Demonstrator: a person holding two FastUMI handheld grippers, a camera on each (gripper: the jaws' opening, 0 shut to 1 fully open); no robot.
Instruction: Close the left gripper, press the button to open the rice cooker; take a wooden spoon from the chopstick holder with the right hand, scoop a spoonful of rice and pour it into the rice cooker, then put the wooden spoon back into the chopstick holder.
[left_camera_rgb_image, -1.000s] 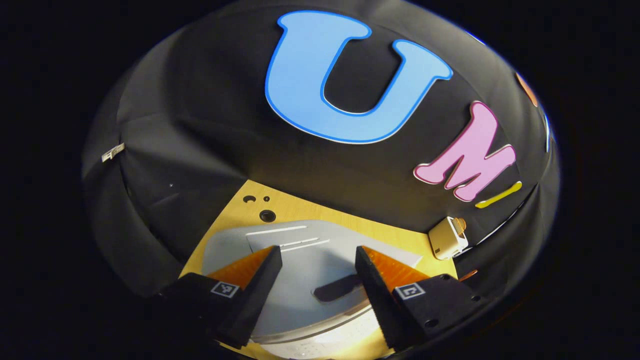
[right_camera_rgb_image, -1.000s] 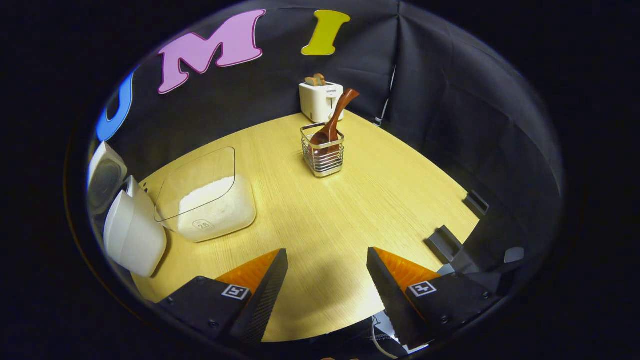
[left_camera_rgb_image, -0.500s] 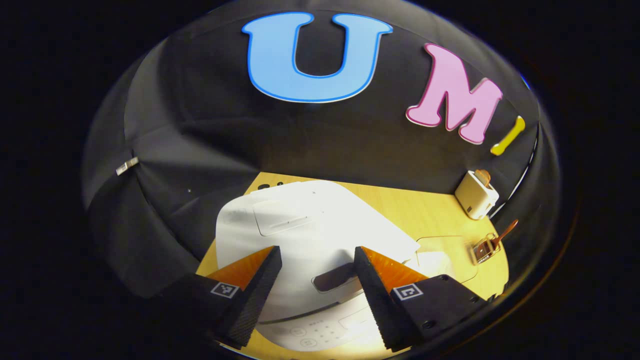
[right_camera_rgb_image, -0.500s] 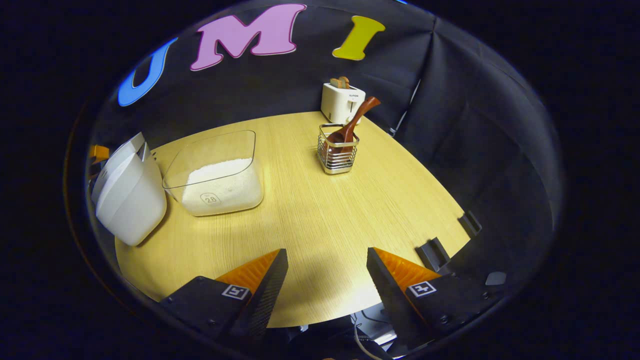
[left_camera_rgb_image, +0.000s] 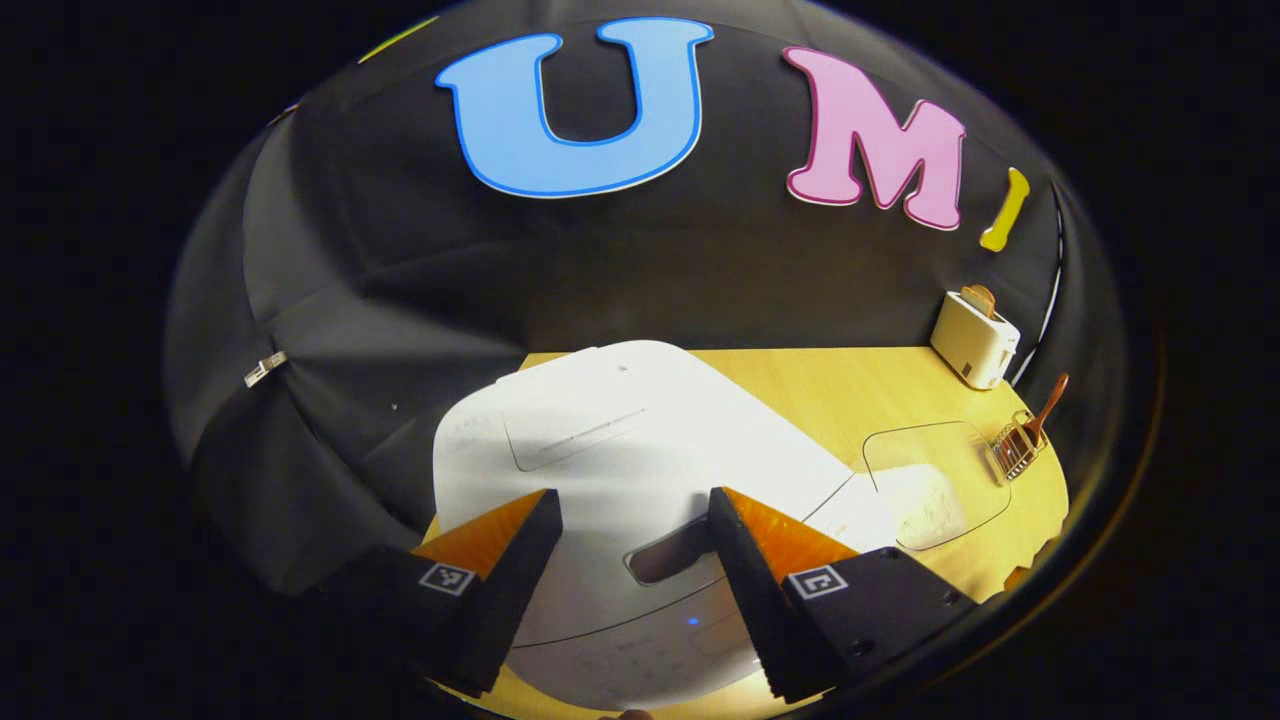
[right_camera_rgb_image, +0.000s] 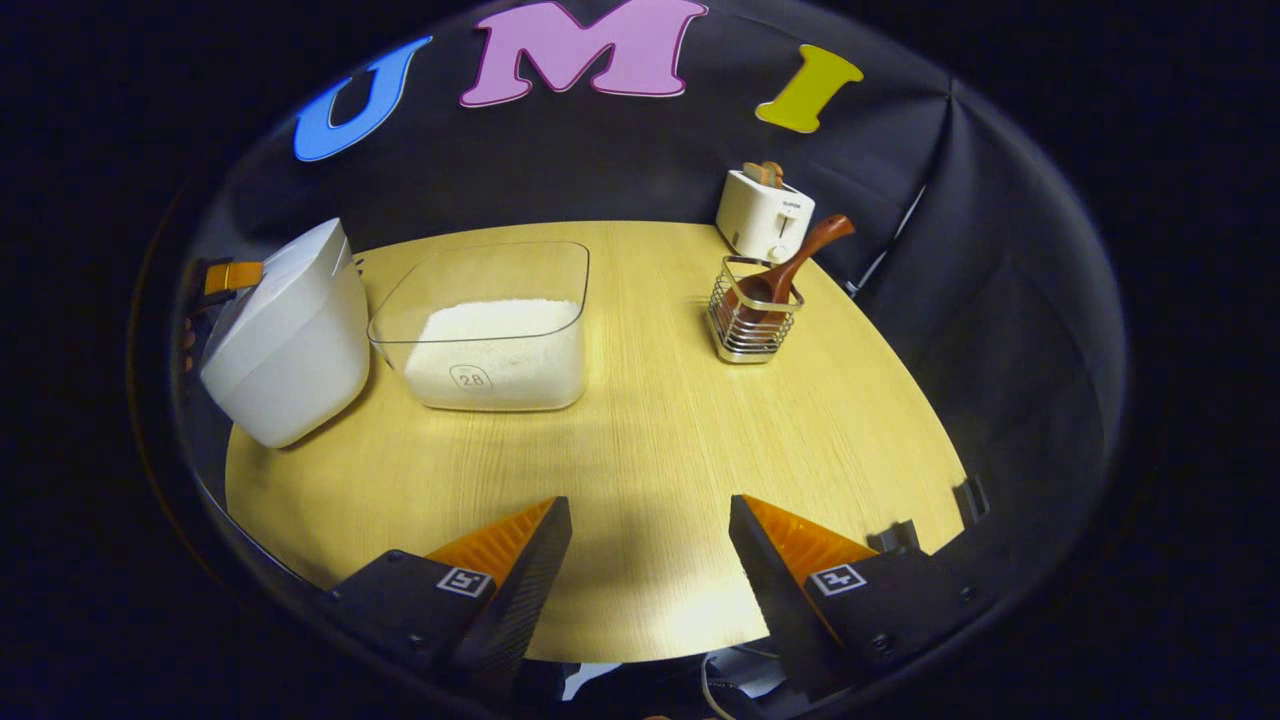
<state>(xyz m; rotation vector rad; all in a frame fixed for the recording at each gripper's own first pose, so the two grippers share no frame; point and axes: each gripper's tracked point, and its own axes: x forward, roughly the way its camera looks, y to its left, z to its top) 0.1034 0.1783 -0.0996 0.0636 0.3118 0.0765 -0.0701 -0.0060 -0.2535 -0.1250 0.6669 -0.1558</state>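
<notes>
The white rice cooker (left_camera_rgb_image: 620, 450) sits with its lid down right under my left gripper (left_camera_rgb_image: 635, 535), which hangs open above the lid. Its grey release button (left_camera_rgb_image: 672, 552) lies between the fingers. In the right gripper view the cooker (right_camera_rgb_image: 290, 335) stands at the table's left, and the left gripper (right_camera_rgb_image: 232, 276) shows behind it. A clear box of rice (right_camera_rgb_image: 490, 335) stands beside the cooker. A wooden spoon (right_camera_rgb_image: 790, 272) leans in the wire chopstick holder (right_camera_rgb_image: 752, 325) farther right. My right gripper (right_camera_rgb_image: 650, 540) is open over the table's near edge, empty.
A white toaster (right_camera_rgb_image: 765, 212) with bread in it stands at the back by the wall. The wooden table (right_camera_rgb_image: 650, 440) has a curved near edge. In the left gripper view the rice box (left_camera_rgb_image: 925, 485), holder (left_camera_rgb_image: 1018, 450) and toaster (left_camera_rgb_image: 975, 340) lie to the right.
Both views have swung: the left gripper drew back and up so the whole cooker lid shows. The right gripper turned left and rose, bringing the cooker fully into view. Both stayed open.
</notes>
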